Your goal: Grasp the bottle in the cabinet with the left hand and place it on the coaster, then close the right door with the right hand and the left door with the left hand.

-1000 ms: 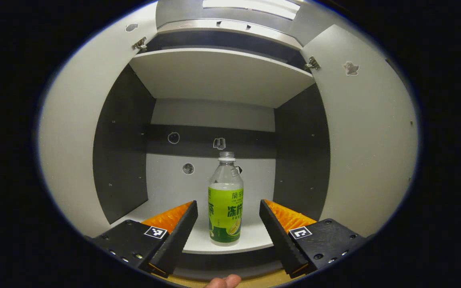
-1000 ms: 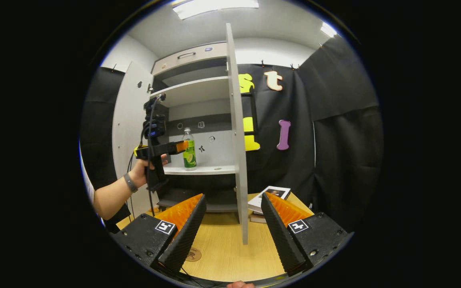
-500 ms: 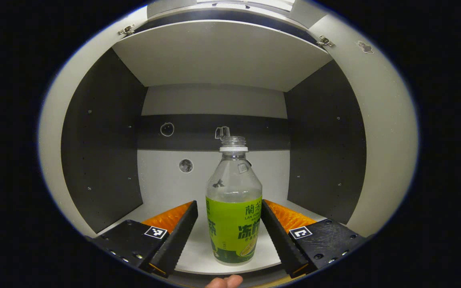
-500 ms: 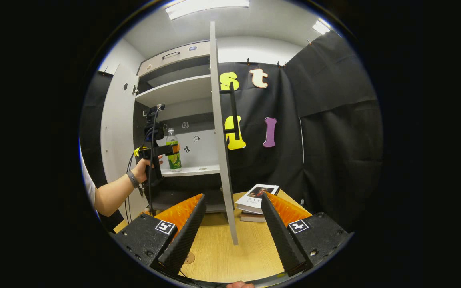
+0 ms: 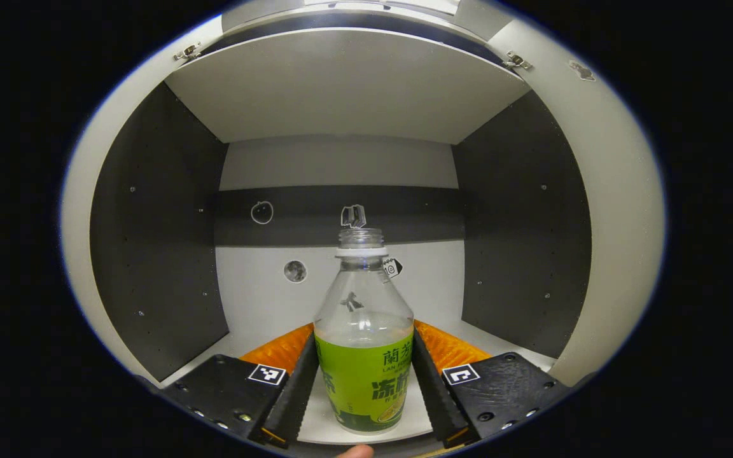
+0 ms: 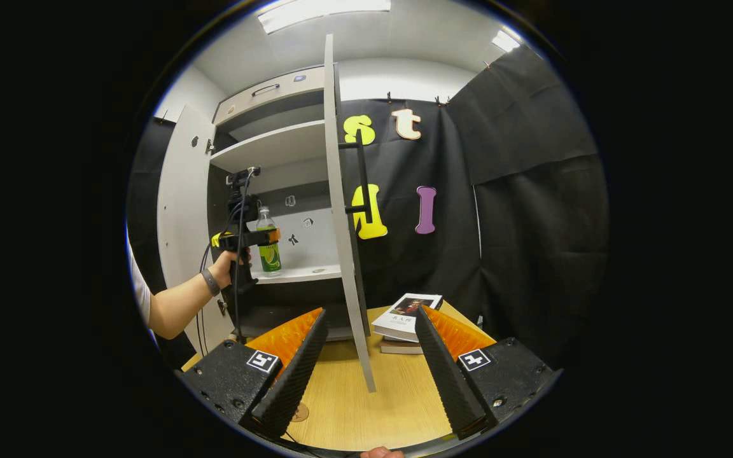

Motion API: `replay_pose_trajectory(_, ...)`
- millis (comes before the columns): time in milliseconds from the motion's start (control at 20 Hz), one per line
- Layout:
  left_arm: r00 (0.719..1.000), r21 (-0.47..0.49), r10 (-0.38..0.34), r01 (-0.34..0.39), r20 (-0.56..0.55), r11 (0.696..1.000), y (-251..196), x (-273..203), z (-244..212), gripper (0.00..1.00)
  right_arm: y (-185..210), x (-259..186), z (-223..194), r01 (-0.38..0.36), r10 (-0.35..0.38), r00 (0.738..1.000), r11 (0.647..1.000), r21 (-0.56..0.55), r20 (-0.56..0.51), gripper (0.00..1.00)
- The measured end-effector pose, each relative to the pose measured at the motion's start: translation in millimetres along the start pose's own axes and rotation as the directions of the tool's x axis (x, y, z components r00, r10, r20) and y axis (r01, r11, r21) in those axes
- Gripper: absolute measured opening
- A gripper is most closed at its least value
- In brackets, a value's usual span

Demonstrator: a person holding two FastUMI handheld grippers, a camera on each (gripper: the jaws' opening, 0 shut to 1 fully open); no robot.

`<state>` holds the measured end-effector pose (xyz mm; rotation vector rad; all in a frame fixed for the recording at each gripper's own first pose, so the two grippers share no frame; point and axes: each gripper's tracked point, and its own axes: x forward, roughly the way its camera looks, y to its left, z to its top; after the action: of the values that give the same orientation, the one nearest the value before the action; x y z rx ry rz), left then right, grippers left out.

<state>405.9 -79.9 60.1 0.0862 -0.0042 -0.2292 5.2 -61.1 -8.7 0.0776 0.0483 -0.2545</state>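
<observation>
The left tool (image 5: pixel 364 388) grips the bottle (image 5: pixel 364 356) between its fingers on the cabinet shelf (image 5: pixel 366 429). The right tool (image 6: pixel 366 359) gapes empty. Placing on the coaster (image 6: pixel 300 412) and closing both doors remain.

The left gripper view looks straight into the cabinet (image 5: pixel 341 159) from close in, the bottle (image 5: pixel 364 356) between its jaws. The right gripper view faces it from farther back above the table (image 6: pixel 373 407), sharing bottle and shelf (image 6: pixel 296 275).

Clear glossy plastic bottle (image 5: pixel 364 331), wood-grain table (image 6: pixel 373 407)
</observation>
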Motion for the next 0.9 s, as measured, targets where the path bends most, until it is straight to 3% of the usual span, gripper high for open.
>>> replay_pose_trajectory(300, 0.998, 0.001, -0.044, 0.044, 0.039, 0.999, -15, -62, 22, 0.72, 8, 0, 7, -0.067, 0.067, 0.998, 0.998, -0.008, 0.009, 0.84)
replay_pose_trajectory(450, 0.998, 0.019, -0.021, 0.02, 0.064, 1.0, -13, -99, 26, 0.72, 15, -3, 13, -0.108, 0.108, 0.994, 0.994, -0.015, 0.021, 0.84)
replay_pose_trajectory(650, 0.999, -0.02, -0.015, 0.016, 0.031, 1.0, -14, -151, 9, 0.72, 26, -10, 14, -0.167, 0.167, 0.986, 0.986, -0.003, 0.016, 0.84)
replay_pose_trajectory(800, 1.0, -0.056, 0.022, -0.022, -0.004, 0.998, -12, -187, -17, 0.69, 35, -19, 17, -0.202, 0.202, 0.979, 0.979, -0.013, 0.017, 0.84)
replay_pose_trajectory(900, 0.998, -0.048, 0.051, -0.053, -0.035, 0.997, -12, -210, -39, 0.72, 44, -28, 21, -0.242, 0.242, 0.97, 0.97, -0.007, 0.016, 0.84)
